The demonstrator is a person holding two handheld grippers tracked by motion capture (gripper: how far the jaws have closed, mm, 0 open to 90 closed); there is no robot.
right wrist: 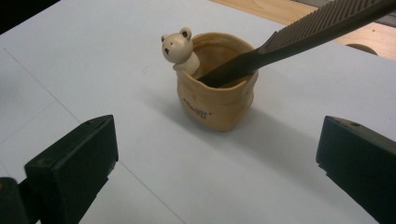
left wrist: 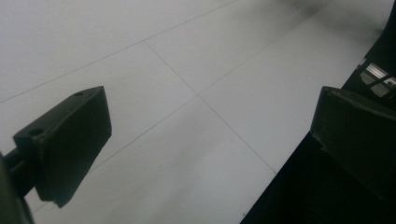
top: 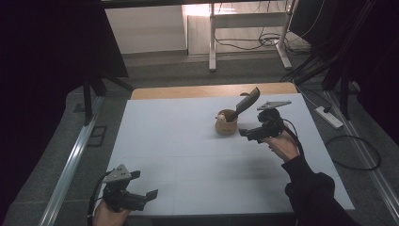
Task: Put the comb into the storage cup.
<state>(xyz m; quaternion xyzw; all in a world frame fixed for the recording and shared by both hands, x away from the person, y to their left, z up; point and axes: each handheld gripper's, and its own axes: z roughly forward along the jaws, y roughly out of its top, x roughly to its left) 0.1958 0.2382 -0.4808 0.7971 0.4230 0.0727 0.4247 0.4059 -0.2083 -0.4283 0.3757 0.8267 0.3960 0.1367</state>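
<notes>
Evidently parked wide open and empty by the bench's (top: 188,155) near-left corner, left gripper (top: 141,197); right gripper (top: 251,133), likewise gaping and empty, beside the bear pot (right wrist: 215,95) propping a slanting comb (right wrist: 299,39) toward the far edge, poised for grasping.

Room was dim, edges of the high view nearly black. Light fell from above onto my white table (top: 188,141), brightest patch on the far floor. The cup (right wrist: 215,95) threw a soft shadow. My near jaws were blurred.

High view overhead, gripper views close, table (top: 188,155) shared
</notes>
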